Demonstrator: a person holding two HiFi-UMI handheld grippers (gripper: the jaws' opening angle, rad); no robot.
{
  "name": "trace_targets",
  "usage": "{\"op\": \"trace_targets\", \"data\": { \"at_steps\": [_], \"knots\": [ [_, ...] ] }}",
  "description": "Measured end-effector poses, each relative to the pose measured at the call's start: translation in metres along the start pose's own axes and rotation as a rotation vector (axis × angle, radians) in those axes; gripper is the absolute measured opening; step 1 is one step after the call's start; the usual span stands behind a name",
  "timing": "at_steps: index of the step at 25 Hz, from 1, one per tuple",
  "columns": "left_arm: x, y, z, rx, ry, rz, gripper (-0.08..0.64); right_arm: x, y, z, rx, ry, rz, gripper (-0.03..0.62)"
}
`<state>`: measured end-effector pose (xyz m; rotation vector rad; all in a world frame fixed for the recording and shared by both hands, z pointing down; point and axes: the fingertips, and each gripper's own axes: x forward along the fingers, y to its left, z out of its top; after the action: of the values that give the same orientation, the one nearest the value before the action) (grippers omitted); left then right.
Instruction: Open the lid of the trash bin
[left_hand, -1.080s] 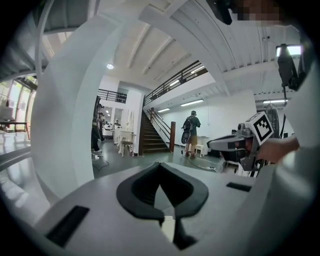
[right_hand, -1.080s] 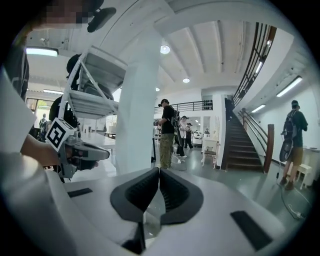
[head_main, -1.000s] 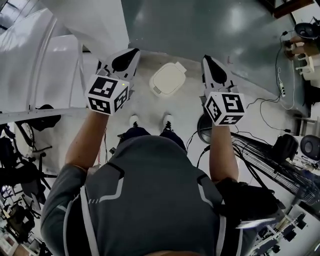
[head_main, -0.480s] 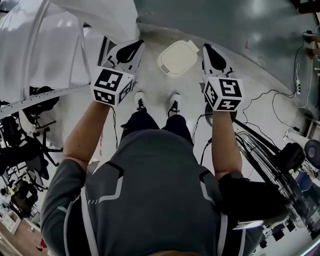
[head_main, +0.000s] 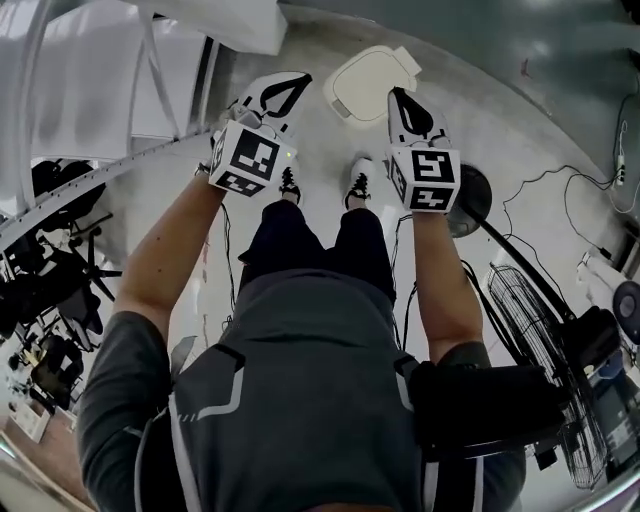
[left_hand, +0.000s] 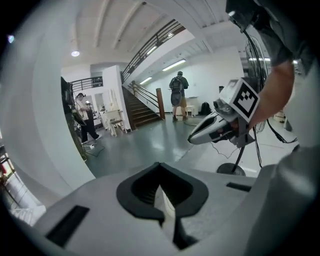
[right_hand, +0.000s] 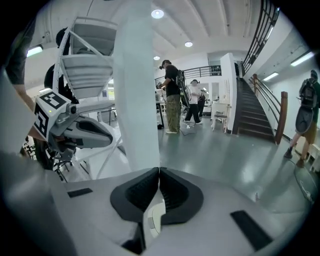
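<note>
The trash bin (head_main: 372, 85) stands on the floor just ahead of the person's shoes, its white, rounded-square lid down. My left gripper (head_main: 302, 79) hovers left of the lid, my right gripper (head_main: 397, 94) over its right edge; both are held well above it. Each has its jaws shut with nothing between them. In the left gripper view my left gripper (left_hand: 159, 165) points across the hall, with the right gripper (left_hand: 194, 140) at the right. In the right gripper view my right gripper (right_hand: 159, 170) is shut, and a pale sliver of the bin (right_hand: 153, 218) shows below its pads.
A white metal frame (head_main: 90, 90) fills the left side. A black round stand base (head_main: 470, 198), cables and a floor fan (head_main: 530, 310) lie to the right. Several people (right_hand: 172, 95) and a staircase (right_hand: 255, 110) are far across the hall.
The person has stepped towards the bin; it now lies closer to the shoes and between the two grippers. Both grippers stayed shut and level.
</note>
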<state>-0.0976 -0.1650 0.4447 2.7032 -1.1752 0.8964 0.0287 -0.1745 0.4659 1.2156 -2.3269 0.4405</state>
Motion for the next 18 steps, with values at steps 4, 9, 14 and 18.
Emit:
{"op": "trace_targets", "data": {
  "at_steps": [4, 9, 14, 18],
  "knots": [
    [0.033, -0.009, -0.039, -0.005, 0.055, -0.035, 0.008, 0.033, 0.009, -0.042, -0.001, 0.055, 0.015, 0.029],
    [0.075, -0.033, -0.092, 0.003, 0.135, -0.091, 0.008, 0.066, 0.015, -0.103, 0.009, 0.136, 0.035, 0.029],
    [0.112, -0.055, -0.150, -0.094, 0.232, -0.134, 0.008, 0.092, 0.021, -0.162, 0.053, 0.209, 0.062, 0.029],
    [0.140, -0.071, -0.186, -0.178, 0.255, -0.193, 0.008, 0.115, 0.030, -0.207, 0.108, 0.227, 0.106, 0.029]
  ]
}}
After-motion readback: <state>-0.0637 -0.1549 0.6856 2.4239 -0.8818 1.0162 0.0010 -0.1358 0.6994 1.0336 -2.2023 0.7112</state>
